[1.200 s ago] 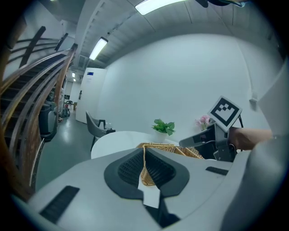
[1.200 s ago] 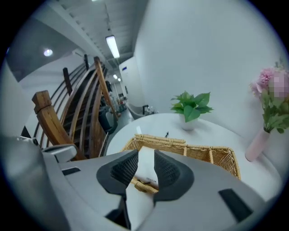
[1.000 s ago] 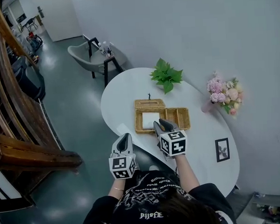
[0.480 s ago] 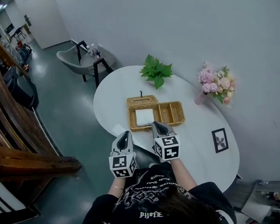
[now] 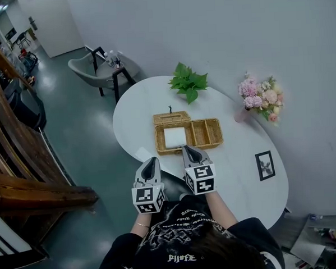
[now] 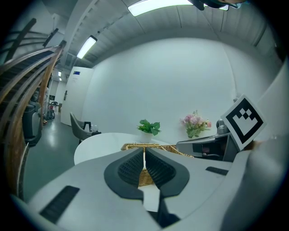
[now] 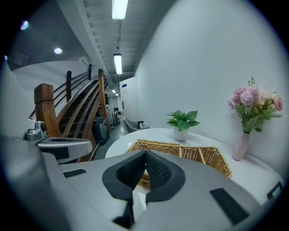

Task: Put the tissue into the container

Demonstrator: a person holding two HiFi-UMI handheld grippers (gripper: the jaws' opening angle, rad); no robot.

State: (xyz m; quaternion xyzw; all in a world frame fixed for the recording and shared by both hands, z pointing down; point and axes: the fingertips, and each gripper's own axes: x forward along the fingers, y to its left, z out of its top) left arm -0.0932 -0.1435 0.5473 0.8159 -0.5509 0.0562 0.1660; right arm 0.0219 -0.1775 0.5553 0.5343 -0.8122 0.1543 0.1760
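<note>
A wicker container [image 5: 206, 133] with several compartments stands on the white oval table [image 5: 237, 172]. A white folded tissue [image 5: 175, 137] lies in its left compartment. The wicker lid [image 5: 171, 117] rests just behind it. My right gripper [image 5: 188, 150] is shut and empty, its tip just short of the container's near rim. My left gripper [image 5: 151, 160] is also shut and empty, over the table's near edge to the left. In the right gripper view the gripper [image 7: 145, 155] points at the container [image 7: 189, 152]. The left gripper [image 6: 144, 151] shows the wicker rim [image 6: 135, 146] beyond its tips.
A potted plant [image 5: 188, 83] stands at the table's far side, and pink flowers in a vase [image 5: 259, 100] at the right. A small picture frame [image 5: 264, 165] lies near the right edge. A grey chair [image 5: 91, 67] and a wooden staircase [image 5: 18, 161] are on the left.
My right gripper has drawn back from the container's front rim toward the person, and its jaws have gone from open to shut. The tissue stays in the left compartment.
</note>
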